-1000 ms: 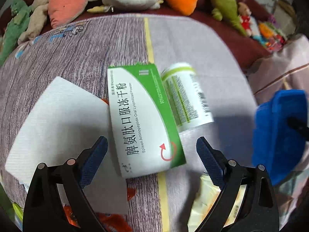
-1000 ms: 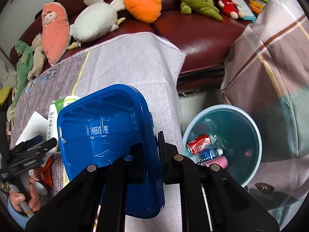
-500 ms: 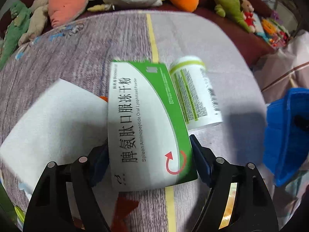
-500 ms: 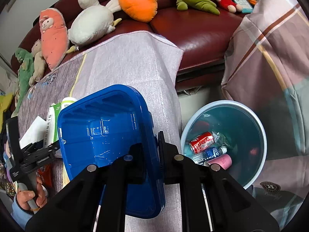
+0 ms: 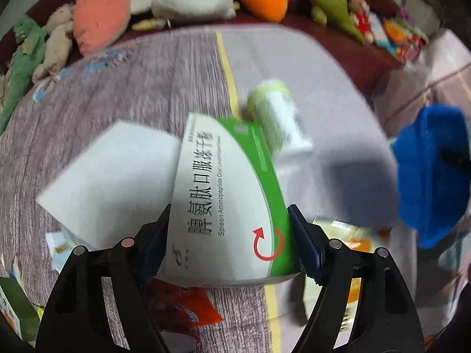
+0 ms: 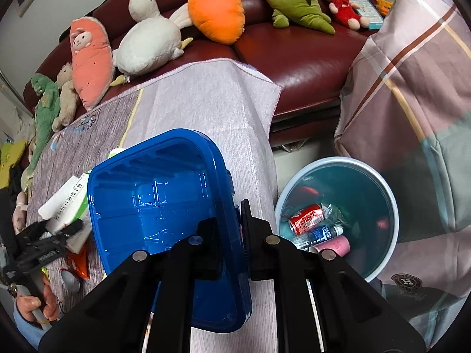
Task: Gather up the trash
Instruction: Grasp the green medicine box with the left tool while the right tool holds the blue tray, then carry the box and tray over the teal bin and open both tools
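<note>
Carton, white-and-green cardboard medicine box (image 5: pixel 223 197), lower centre: light, crushable; left claw (image 5: pixel 228 244) grips its side edges; right claw (image 6: pixel 229 229) clenched on stiff blue plastic tray (image 6: pixel 164 194).

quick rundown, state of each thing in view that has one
box: gripped, lifted off the cloth
left gripper: shut on box
tray: empty, held tilted by its rim
right gripper: shut on tray
bottle: lying on its side
bin: open, partly filled
</note>
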